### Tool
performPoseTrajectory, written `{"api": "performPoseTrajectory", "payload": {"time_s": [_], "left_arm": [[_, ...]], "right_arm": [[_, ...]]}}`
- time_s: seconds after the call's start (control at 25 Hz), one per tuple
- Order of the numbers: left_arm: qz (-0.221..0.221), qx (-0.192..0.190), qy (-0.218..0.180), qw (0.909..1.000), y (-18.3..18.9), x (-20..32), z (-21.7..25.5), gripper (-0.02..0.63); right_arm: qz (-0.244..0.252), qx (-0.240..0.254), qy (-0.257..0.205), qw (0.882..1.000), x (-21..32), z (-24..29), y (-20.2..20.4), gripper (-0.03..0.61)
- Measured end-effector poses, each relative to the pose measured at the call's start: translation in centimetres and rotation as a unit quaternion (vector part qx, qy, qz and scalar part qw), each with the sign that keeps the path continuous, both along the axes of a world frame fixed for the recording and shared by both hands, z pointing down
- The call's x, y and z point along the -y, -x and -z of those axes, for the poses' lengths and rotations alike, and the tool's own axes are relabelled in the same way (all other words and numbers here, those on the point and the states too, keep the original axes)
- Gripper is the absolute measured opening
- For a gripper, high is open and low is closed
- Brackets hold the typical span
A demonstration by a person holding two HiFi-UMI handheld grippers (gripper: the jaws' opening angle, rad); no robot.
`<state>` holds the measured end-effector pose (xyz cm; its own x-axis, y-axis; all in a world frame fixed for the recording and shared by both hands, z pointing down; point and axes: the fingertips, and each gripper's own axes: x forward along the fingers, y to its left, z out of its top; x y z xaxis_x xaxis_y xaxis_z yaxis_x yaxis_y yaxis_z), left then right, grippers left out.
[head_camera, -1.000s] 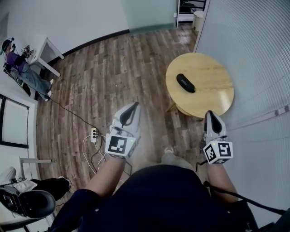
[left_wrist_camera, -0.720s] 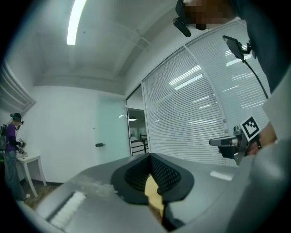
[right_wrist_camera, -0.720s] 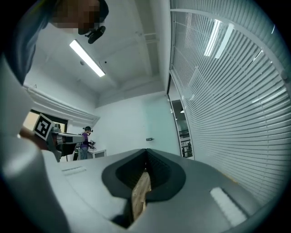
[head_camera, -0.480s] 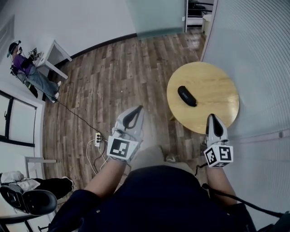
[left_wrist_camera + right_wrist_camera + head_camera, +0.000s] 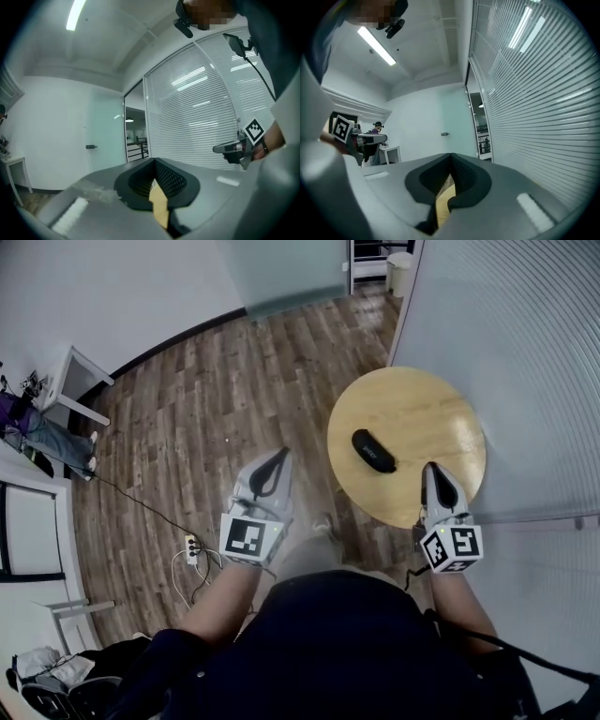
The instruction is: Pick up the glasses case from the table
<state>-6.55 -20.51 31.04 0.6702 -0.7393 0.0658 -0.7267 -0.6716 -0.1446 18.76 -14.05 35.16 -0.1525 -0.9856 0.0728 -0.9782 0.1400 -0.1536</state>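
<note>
Head view: your left tongs and right tongs, grey shells with black ribbed pads, are both closed on nothing, tips meeting. The right tongs sit over the near rim of the round, pale wooden bench. The left tongs hang above the plank floor. Farther off, the glasses case, a smooth black oblong, lies on the bench, left of centre.
</note>
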Motion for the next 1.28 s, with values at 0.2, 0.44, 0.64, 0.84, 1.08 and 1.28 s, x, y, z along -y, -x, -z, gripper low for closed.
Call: {"api": "performPoseTrajectory", "payload": {"time_s": [0.2,0.44,0.64,0.84,1.08,1.28], "left_arm": [[-0.026,-0.009,0.018,0.9995,-0.5,7.2,-0.7,0.003],[-0.054,-0.026,0.024,0.9979,-2.2,13.5,-1.0,0.003],[-0.088,-0.016,0.049,0.9948,-5.6,14.8,-2.6,0.003],[-0.101,-0.02,0.074,0.9919,-8.9,15.5,-3.3,0.003],[-0.101,-0.03,0.074,0.9916,-11.2,16.0,-7.0,0.003],[-0.09,-0.002,0.09,0.9919,-13.0,18.2,-10.0,0.003]], "right_arm": [[-0.02,-0.017,0.015,1.0,6.4,0.0,0.7,0.008],[-0.043,-0.027,0.042,0.998,10.7,-1.4,1.3,0.008],[-0.049,-0.032,0.065,0.996,12.2,-1.9,1.1,0.008],[-0.023,-0.039,0.084,0.995,14.1,-3.7,0.7,0.008],[0.023,-0.042,0.1,0.994,15.5,-8.8,1.0,0.008],[0.06,-0.047,0.125,0.989,17.2,-12.3,0.6,0.008]]}}
